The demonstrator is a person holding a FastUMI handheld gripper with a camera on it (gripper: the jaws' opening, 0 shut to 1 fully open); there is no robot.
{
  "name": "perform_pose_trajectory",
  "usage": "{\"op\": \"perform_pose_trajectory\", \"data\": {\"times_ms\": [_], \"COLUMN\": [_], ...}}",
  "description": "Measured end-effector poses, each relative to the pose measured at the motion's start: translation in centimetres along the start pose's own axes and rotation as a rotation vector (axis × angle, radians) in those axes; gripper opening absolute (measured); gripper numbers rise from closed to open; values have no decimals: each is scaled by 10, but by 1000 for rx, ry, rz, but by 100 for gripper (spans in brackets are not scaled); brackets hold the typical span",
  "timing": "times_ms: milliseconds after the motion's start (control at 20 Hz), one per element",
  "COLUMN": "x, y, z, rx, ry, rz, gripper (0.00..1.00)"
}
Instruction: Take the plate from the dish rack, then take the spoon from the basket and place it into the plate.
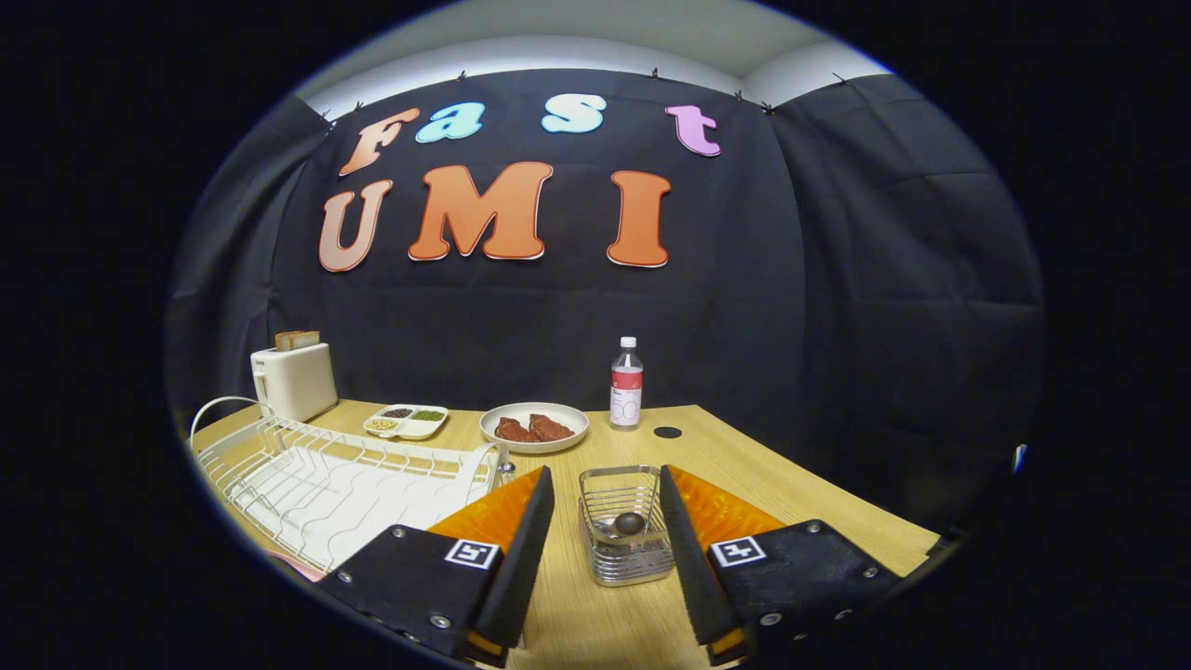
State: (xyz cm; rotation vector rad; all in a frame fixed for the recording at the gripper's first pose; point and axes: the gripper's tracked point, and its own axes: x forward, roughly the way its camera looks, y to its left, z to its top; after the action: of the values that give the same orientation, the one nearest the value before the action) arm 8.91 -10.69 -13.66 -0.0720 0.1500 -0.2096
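our gripper hangs wide open and empty, the basket just ahead between its fingers, spoon inside. we cannot tell whether the dish rack holds the plate; grabbing the spoon first would break the order

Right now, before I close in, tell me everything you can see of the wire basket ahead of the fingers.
The basket is a small, boxy holder of shiny metal wire, open at the top, standing upright on the wooden table. It sits just ahead of the open gripper, framed between the two fingers, neither touching it. A metal spoon leans inside, bowl down and handle up against the far right corner. The white dish rack stands apart to its left.
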Motion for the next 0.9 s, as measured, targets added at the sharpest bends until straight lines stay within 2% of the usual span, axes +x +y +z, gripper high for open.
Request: {"op": "perform_pose_trajectory", "data": {"times_ms": [150,200,250,300,350,600,900], "x": [10,12,14,14,15,17,12], "y": [-1,-1,-2,-2,-3,-7,-12], "z": [-7,-9,-11,-11,-8,-7,5], "rx": [-10,-5,2,19,28,54,64], "ry": [14,24,34,31,25,23,5], "rz": [-1,-4,-8,-5,-5,-10,-18], "gripper": [50,39,34,21,15,7,6]}}
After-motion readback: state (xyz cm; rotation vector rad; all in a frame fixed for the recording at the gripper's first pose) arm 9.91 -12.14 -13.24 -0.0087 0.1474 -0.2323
